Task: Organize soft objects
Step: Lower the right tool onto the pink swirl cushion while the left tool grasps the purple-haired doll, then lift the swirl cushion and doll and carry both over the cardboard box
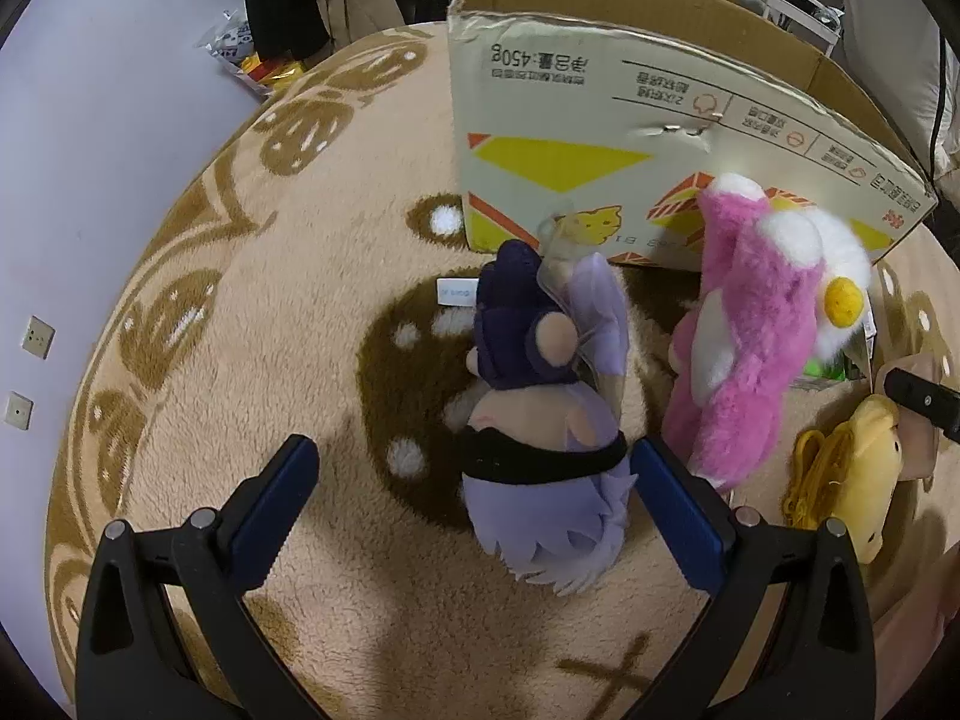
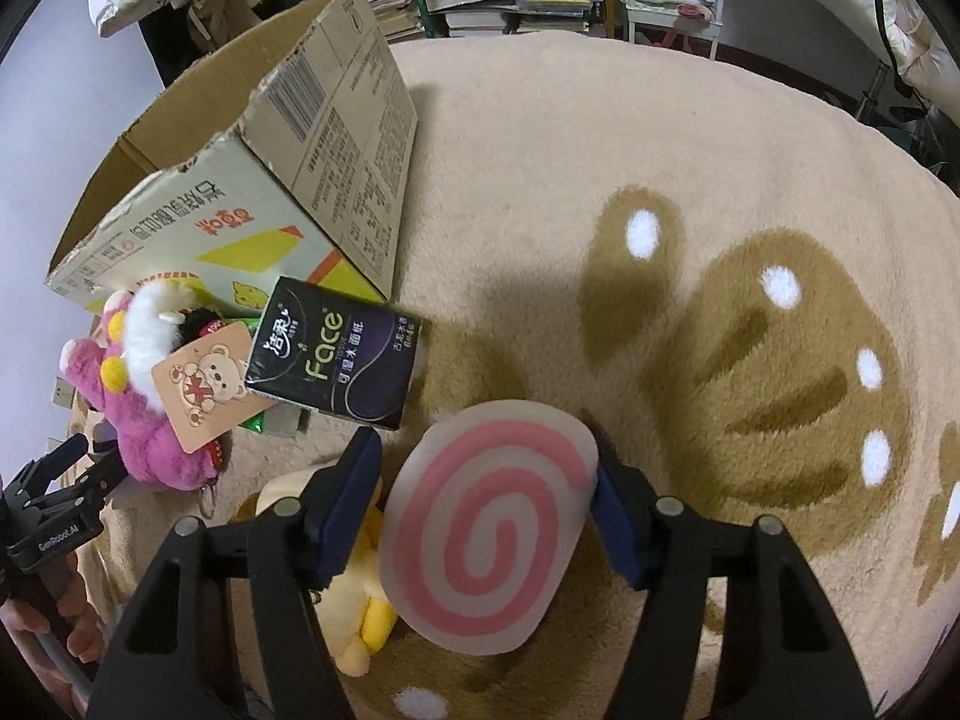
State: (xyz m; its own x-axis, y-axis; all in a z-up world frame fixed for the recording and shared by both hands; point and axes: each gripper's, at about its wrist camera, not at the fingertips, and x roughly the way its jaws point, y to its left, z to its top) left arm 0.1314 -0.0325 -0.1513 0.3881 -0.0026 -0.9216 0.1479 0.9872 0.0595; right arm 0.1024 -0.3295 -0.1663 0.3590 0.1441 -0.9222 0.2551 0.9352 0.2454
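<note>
Two grippers over the rug (image 2: 510,138): left gripper (image 1: 474,474) spread wide, the purple plush doll (image 1: 546,450) between its fingers, nearer the right one. Right gripper (image 2: 489,480) half closed around the pink-swirl cushion (image 2: 489,522); can't tell if it's pinching. Cardboard box (image 1: 600,90) sits behind.

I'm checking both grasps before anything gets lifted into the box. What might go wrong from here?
1. The right gripper only straddles the swirl cushion; the left pad shows a gap, so it may slip.
2. The left gripper sits off-centre on the purple doll, near the pink plush, which could snag.
</note>
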